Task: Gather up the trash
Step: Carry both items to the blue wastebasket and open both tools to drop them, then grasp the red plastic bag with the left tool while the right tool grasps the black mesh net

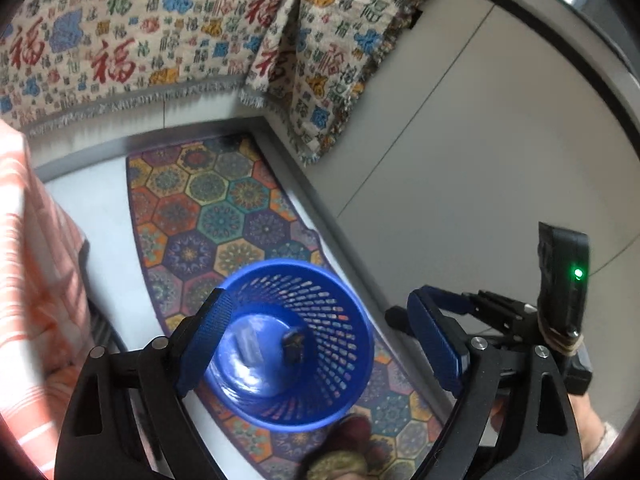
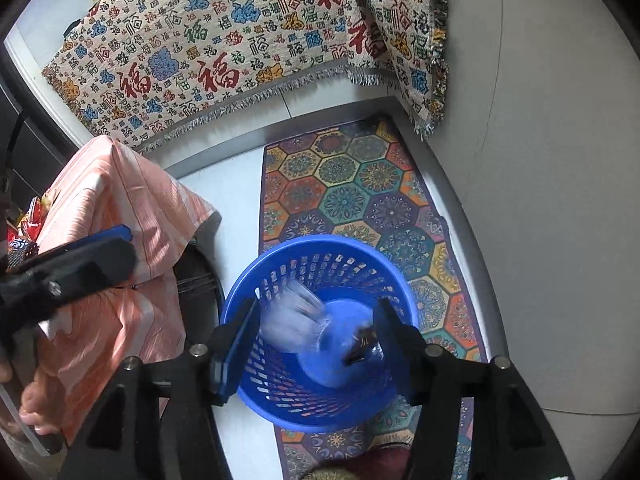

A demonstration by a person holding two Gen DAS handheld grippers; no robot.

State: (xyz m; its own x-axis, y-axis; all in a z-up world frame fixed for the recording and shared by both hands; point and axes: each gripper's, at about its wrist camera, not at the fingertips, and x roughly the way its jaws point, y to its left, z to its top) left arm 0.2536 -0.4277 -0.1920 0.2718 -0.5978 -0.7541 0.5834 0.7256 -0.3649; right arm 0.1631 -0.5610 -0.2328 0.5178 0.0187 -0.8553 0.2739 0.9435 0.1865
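We saw the left gripper (image 1: 320, 344) spread wide and empty above the blue basket (image 1: 348, 396), a dark scrap (image 1: 294, 344) lying on its floor. Rightward, the right gripper (image 2: 316, 344) stood parted, a blurred clear wrapper (image 2: 292, 320) loose between its jaws inside the basket.

Soft daylight, fisheye edges, perhaps motion-blurred.

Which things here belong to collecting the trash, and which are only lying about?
Belong to the job:
- blue plastic mesh basket
- clear crumpled plastic piece in it
- small dark wrapper in it
- left gripper, right gripper, both open

Lying about:
- hexagon-patterned mat
- fringed character-print cloth
- orange striped cloth
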